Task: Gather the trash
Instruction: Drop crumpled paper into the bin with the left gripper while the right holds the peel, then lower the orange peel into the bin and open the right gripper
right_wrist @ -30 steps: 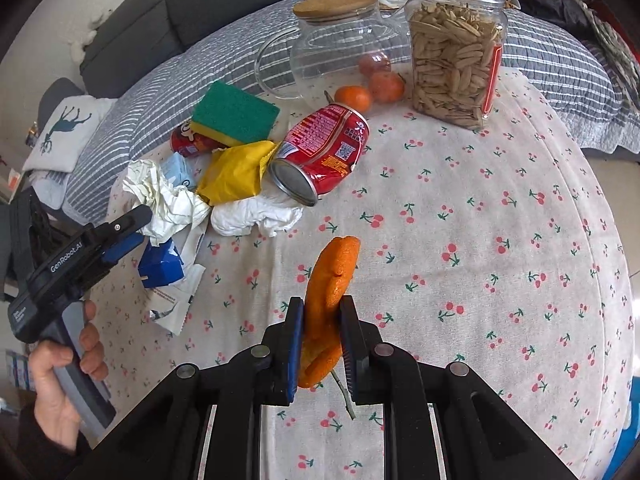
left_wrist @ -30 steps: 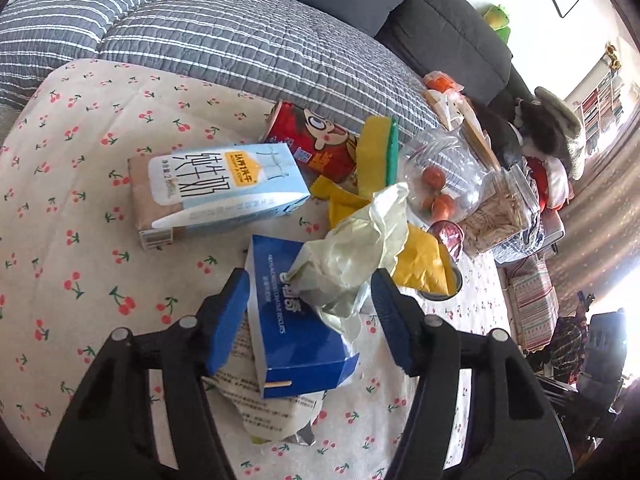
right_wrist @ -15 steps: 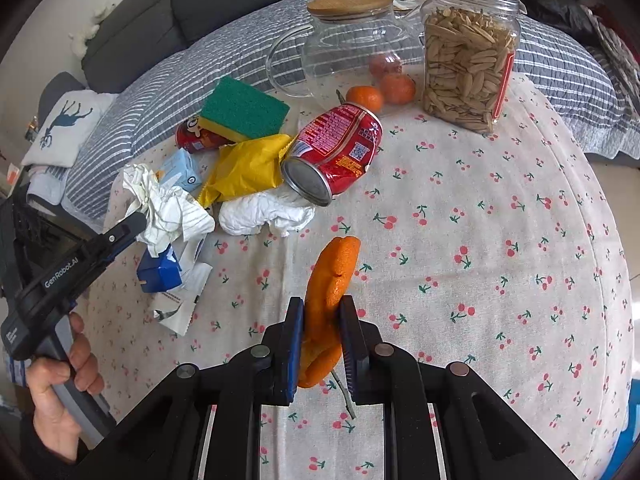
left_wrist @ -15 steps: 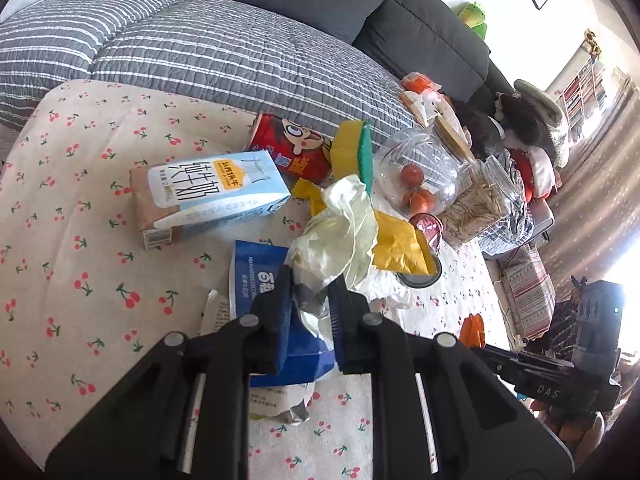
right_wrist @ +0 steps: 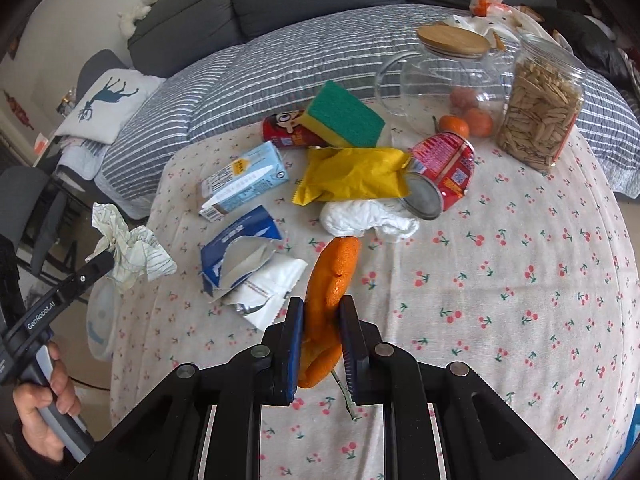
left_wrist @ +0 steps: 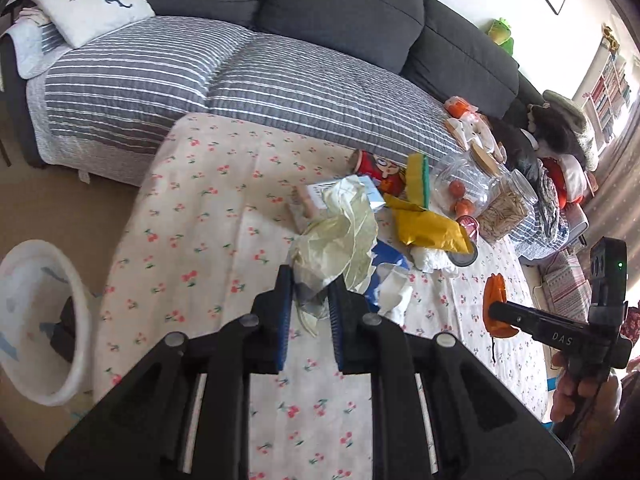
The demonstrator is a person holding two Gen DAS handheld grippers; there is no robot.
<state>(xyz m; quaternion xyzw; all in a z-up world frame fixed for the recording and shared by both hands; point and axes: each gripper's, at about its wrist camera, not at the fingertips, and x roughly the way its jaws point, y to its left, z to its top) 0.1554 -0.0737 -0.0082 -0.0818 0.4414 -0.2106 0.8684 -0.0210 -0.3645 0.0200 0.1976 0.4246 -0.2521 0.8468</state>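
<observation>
My left gripper (left_wrist: 310, 280) is shut on a crumpled pale paper wad (left_wrist: 340, 240) and holds it up over the table's left part; the wad also shows in the right wrist view (right_wrist: 128, 248). My right gripper (right_wrist: 320, 312) is shut on an orange peel (right_wrist: 332, 276), above the cherry-print tablecloth (right_wrist: 500, 300); the peel also shows in the left wrist view (left_wrist: 496, 304). A white bin (left_wrist: 36, 320) stands on the floor left of the table. On the table lie a milk carton (right_wrist: 244, 180), a torn blue box (right_wrist: 240, 248), a yellow wrapper (right_wrist: 352, 174), a white tissue (right_wrist: 368, 220) and a red can (right_wrist: 444, 172).
A green-yellow sponge (right_wrist: 344, 116), a red snack tube (right_wrist: 288, 130), a glass jug (right_wrist: 444, 76), tangerines (right_wrist: 466, 124) and a seed jar (right_wrist: 540, 104) stand at the table's far side. A striped sofa cover (left_wrist: 240, 80) lies behind.
My left gripper closed on the paper wad, lifted it off the blue box and swung left and back toward the bin. My right gripper still holds the orange peel, nearly still.
</observation>
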